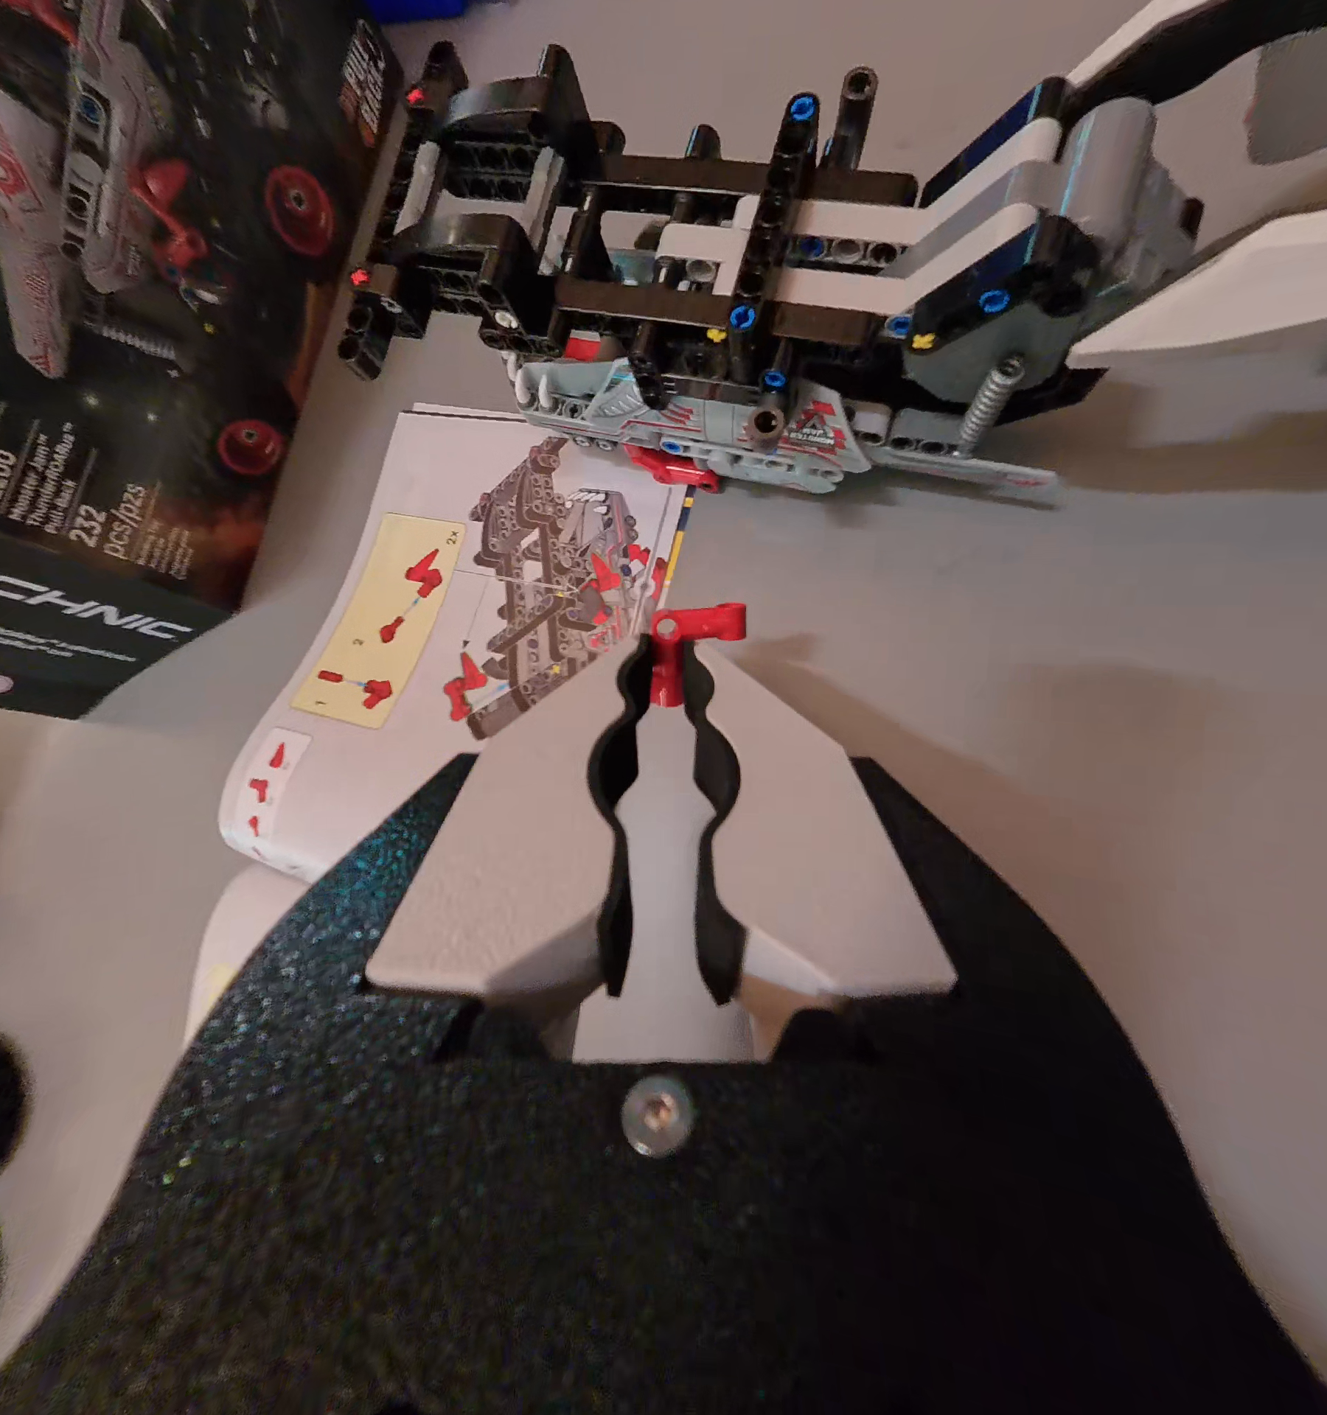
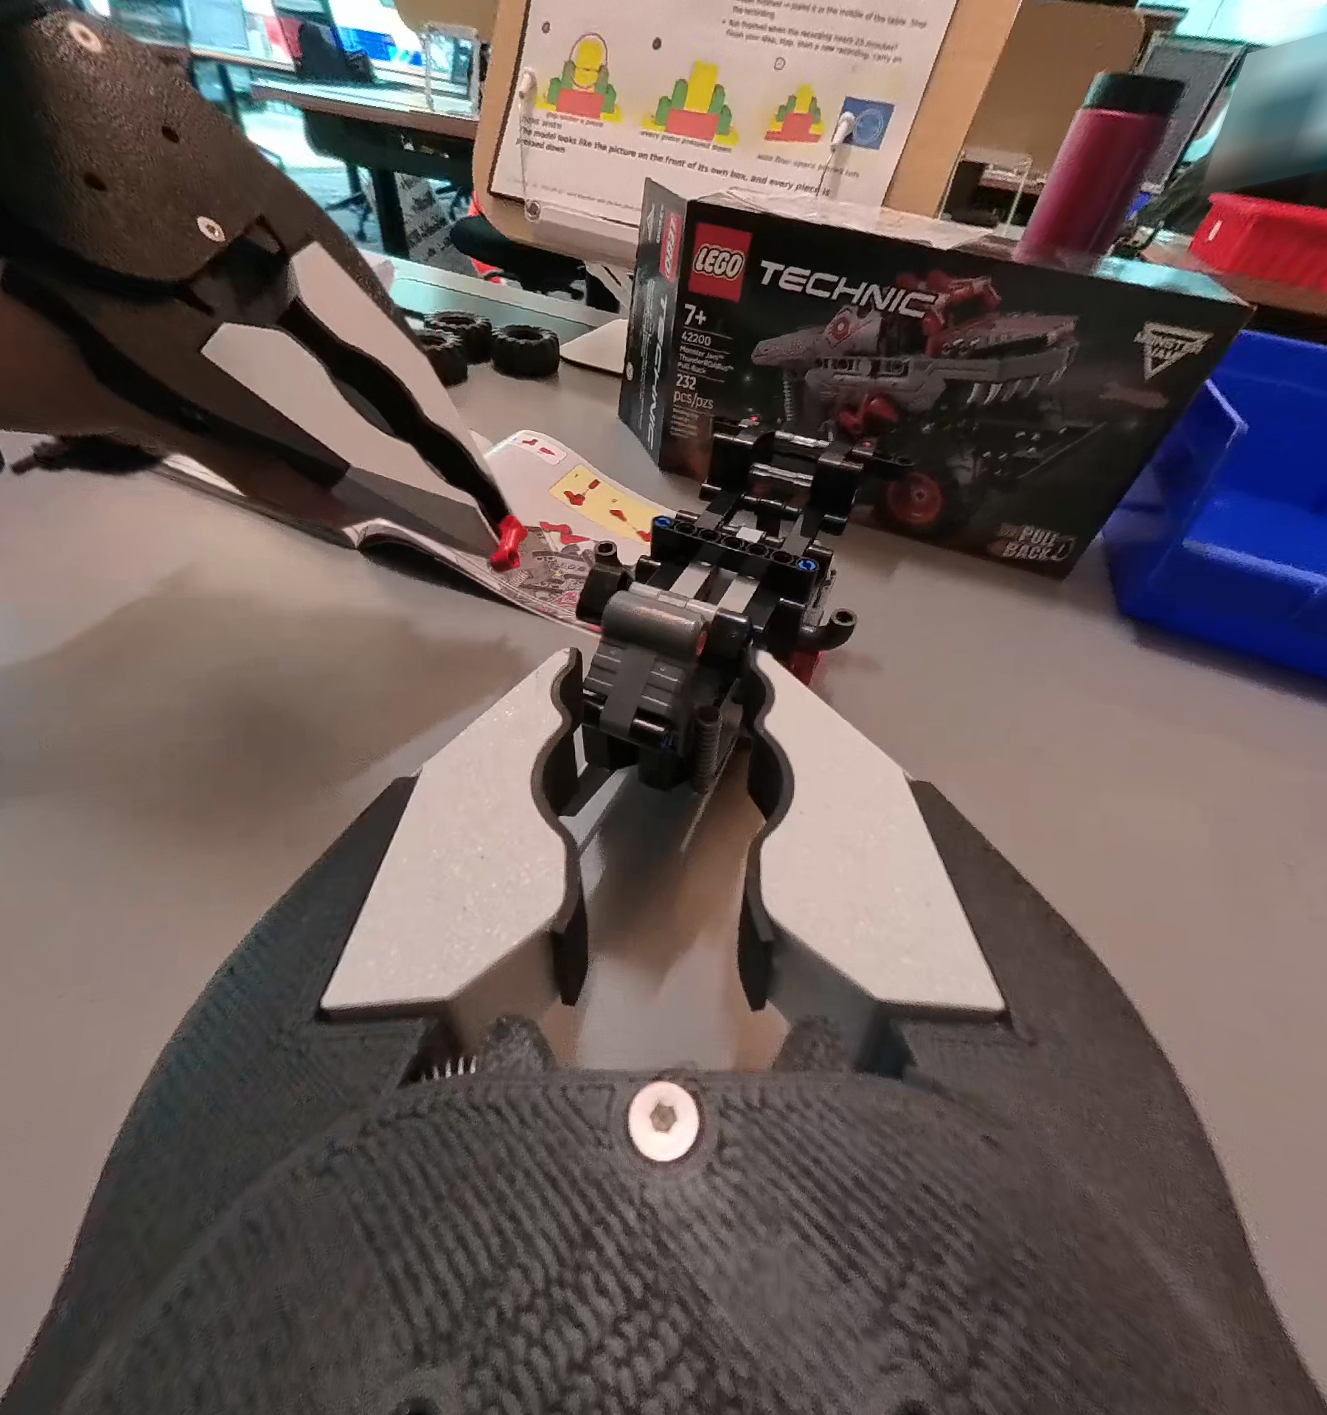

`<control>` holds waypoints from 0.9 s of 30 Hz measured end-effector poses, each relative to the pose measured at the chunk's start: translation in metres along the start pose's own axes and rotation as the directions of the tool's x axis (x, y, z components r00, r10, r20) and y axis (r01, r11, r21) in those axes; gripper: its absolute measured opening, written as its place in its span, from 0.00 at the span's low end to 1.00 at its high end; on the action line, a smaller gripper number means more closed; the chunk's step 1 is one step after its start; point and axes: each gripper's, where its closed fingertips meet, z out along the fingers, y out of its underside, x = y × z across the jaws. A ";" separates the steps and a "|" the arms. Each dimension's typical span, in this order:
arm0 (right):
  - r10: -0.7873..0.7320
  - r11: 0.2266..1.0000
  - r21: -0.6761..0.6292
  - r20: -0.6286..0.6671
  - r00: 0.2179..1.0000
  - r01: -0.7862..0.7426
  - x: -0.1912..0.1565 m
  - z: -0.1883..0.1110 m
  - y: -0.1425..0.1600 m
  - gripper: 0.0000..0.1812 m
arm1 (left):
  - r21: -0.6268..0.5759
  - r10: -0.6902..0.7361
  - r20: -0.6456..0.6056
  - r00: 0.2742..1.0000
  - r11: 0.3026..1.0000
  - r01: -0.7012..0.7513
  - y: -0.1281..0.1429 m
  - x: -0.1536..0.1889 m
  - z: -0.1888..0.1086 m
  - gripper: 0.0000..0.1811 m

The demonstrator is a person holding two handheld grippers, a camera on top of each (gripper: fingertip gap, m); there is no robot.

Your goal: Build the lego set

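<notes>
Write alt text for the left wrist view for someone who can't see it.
The left gripper pinches a small red piece at its fingertips, above a grey table. Ahead, the right gripper grips one end of a half-built black and grey chassis. An open booklet lies to the left, beside the set's box.

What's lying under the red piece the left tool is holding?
The open instruction booklet on the grey table. The left tool covers part of its pages.
</notes>
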 end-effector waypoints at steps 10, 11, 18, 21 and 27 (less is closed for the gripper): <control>-0.342 0.936 0.106 0.034 0.939 0.337 -0.059 -0.023 -0.046 0.17 | 0.203 -0.156 -0.002 0.988 0.967 0.153 -0.001 0.010 -0.030 0.03; -0.372 0.926 0.097 0.052 0.927 0.366 -0.073 -0.016 -0.044 0.18 | 0.232 -0.179 -0.005 0.984 0.957 0.175 -0.002 0.011 -0.037 0.03; -0.525 0.850 0.070 0.043 0.850 0.521 -0.113 0.035 -0.031 0.17 | 0.274 -0.256 0.013 0.966 0.931 0.243 0.016 0.017 -0.069 0.03; -0.600 0.799 0.099 0.053 0.799 0.593 -0.128 0.046 -0.031 0.16 | 0.271 -0.285 0.004 0.959 0.923 0.273 0.027 0.019 -0.074 0.02; -0.657 0.754 0.073 0.073 0.750 0.653 -0.144 0.062 -0.028 0.08 | 0.273 -0.321 -0.034 0.947 0.908 0.317 0.041 0.023 -0.079 0.03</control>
